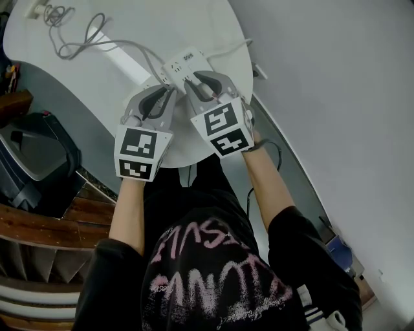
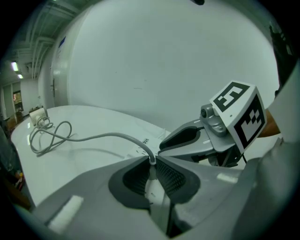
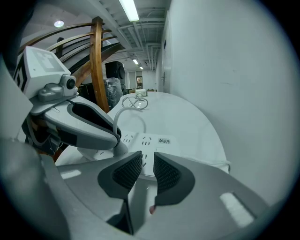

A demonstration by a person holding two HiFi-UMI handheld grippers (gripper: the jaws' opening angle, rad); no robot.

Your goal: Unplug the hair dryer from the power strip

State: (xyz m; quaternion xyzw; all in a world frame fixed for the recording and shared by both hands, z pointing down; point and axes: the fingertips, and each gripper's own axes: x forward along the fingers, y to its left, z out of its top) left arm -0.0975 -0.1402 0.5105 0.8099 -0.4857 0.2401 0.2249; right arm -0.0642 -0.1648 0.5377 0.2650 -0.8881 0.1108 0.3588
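A white power strip (image 1: 183, 63) (image 3: 146, 139) lies near the front edge of a round white table (image 1: 58, 71). A grey cable (image 1: 97, 45) (image 2: 93, 137) runs from it to a coil and a white object (image 1: 35, 8) at the far left, partly cut off. My left gripper (image 1: 169, 92) (image 2: 151, 161) is shut on the white plug (image 2: 151, 182), and the cable rises out between its pads. My right gripper (image 1: 198, 81) (image 3: 147, 161) is beside it, over the strip, jaws shut to a thin gap with nothing between them.
The strip's own white cord (image 1: 233, 48) leads right, off the table towards the wall. A dark chair (image 1: 39, 155) and wooden steps (image 1: 39, 226) stand left of the table. A wooden railing (image 3: 97, 61) rises beyond it. The table's edge is close under both grippers.
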